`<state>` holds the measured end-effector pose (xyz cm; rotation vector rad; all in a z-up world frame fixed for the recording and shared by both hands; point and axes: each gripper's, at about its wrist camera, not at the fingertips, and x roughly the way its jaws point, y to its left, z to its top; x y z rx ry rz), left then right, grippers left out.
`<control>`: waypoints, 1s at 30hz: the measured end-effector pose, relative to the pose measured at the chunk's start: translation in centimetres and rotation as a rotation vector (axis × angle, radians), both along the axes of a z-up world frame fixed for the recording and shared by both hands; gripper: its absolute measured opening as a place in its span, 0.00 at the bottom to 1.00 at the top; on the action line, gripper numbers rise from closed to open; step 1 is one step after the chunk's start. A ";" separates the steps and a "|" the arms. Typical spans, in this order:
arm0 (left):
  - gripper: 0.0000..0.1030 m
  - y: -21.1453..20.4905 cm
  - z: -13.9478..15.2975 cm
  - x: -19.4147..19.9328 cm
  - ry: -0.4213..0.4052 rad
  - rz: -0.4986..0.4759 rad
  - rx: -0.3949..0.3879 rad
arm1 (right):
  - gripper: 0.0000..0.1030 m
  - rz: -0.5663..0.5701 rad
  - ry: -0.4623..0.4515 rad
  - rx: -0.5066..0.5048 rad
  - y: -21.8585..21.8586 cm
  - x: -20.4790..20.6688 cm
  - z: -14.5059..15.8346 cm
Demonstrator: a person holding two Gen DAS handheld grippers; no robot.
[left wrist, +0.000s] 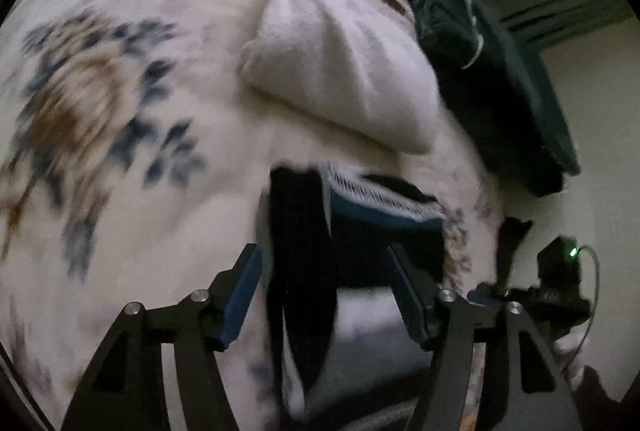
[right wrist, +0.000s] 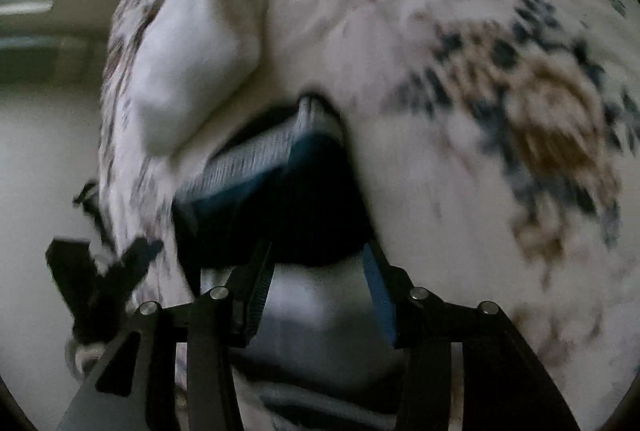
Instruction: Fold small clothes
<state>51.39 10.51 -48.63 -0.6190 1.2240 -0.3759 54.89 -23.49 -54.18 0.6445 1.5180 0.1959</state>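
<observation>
Two handheld grippers hang over a bed covered in a cream floral bedspread (left wrist: 120,111). The left gripper (left wrist: 324,291) has its jaws spread, and a dark teal garment with a white ribbed band (left wrist: 380,215) lies loosely between them, its dark strap drooping nearer. The right gripper (right wrist: 316,271) is also released, just near that garment (right wrist: 280,191). A white folded cloth (left wrist: 340,71) lies farther away, with a dark green pile (left wrist: 500,91) to its right.

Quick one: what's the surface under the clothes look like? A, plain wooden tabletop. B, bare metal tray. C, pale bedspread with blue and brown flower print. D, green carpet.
C: both wrist views show a pale bedspread with blurred blue and brown floral patches, under the dark garment.
</observation>
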 end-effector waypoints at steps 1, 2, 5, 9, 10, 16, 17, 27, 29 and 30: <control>0.60 0.5 0.4 -1.7 0.005 0.006 -0.015 | 0.47 0.028 0.000 -0.017 -0.2 -1.9 0.9; 0.60 1.0 0.8 -3.7 0.015 0.015 -0.023 | 0.47 0.047 0.004 -0.028 -0.3 -3.5 1.4; 0.60 1.6 1.5 -10.5 0.050 0.006 -0.015 | 0.47 0.093 0.044 -0.032 -0.4 -9.6 1.9; 0.60 2.2 -0.1 -20.3 0.172 -0.001 -0.011 | 0.47 0.149 0.150 -0.004 0.3 -18.8 -0.1; 0.60 2.1 -0.8 -22.2 0.204 0.001 -0.025 | 0.47 0.153 0.194 0.022 0.6 -21.6 -1.3; 0.60 0.7 -7.3 -33.8 0.410 -0.057 -0.018 | 0.47 0.121 0.376 0.136 2.8 -34.9 -8.7; 0.60 0.4 -8.3 -35.2 0.429 -0.069 -0.011 | 0.47 0.115 0.402 0.155 3.2 -37.2 -10.3; 0.71 -1.5 -10.9 -37.7 0.431 -0.054 -0.191 | 0.53 0.018 0.381 0.323 3.4 -46.0 -14.9; 0.69 -2.4 -10.6 -37.8 0.411 -0.071 -0.195 | 0.53 0.020 0.395 0.379 3.4 -46.5 -15.2; 0.69 -2.8 -10.3 -37.8 0.396 -0.077 -0.197 | 0.53 0.026 0.403 0.396 3.8 -46.7 -15.5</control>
